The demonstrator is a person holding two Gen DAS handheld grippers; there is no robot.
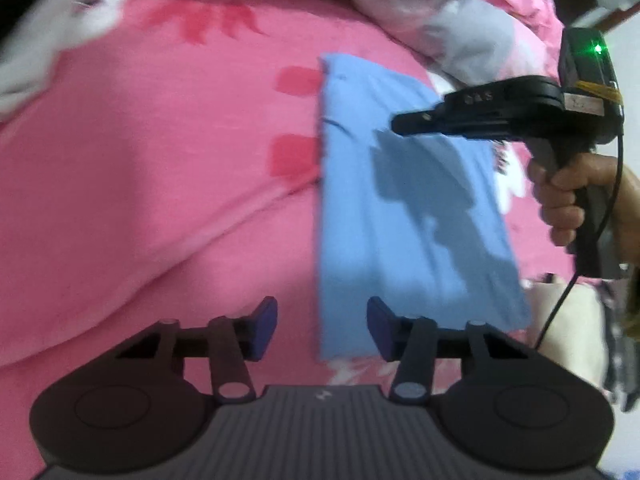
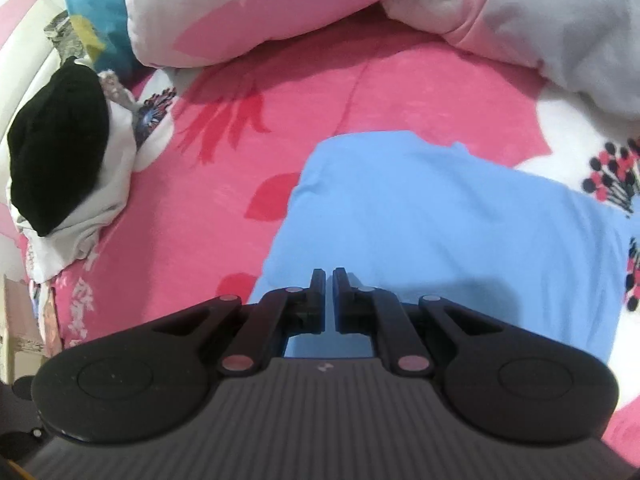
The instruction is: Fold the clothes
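Note:
A light blue garment (image 1: 400, 208) lies folded into a long flat rectangle on the pink bed sheet (image 1: 160, 168). My left gripper (image 1: 322, 326) is open and empty, hovering over the garment's near left edge. My right gripper (image 2: 329, 280) is shut with nothing between its fingers, above the blue garment (image 2: 440, 232). In the left wrist view the right gripper (image 1: 400, 124) hangs over the garment's far half and casts a shadow on it.
A pile of black and white clothes (image 2: 60, 152) lies at the left on the sheet. A bunched pink, white and grey quilt (image 2: 400, 4) runs along the far side. A blue patterned pillow (image 2: 96, 8) sits at the far left.

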